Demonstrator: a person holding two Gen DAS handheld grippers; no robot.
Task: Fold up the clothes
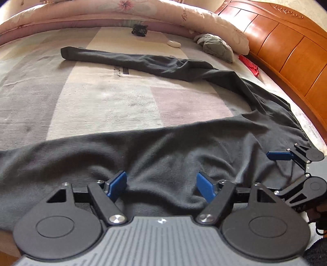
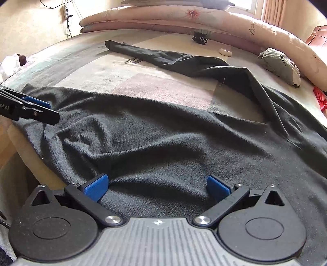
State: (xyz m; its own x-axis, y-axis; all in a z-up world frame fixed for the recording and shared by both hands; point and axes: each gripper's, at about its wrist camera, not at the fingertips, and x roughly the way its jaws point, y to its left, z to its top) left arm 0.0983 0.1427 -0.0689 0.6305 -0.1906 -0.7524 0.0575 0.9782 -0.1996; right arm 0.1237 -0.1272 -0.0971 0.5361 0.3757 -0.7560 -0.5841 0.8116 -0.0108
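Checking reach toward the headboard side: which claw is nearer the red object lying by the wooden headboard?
Right. The right claw sits on the dark garment's headboard-side end, below the red object. The left claw is farther toward the other end.

Daylight from a window (image 2: pixel 250 5) falls on the bed (image 1: pixel 92 98), its wooden headboard (image 1: pixel 286 47) and a rolled floral quilt (image 2: pixel 163 18).

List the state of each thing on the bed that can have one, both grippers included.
Dark grey fleece trousers: spread out, unfolded, wrinkled, legs splayed apart.
Left gripper: open over the fabric.
Right gripper: open over the fabric.
Grey-green cloth bundle: crumpled, beside the quilt.
Pink floral quilt: folded.
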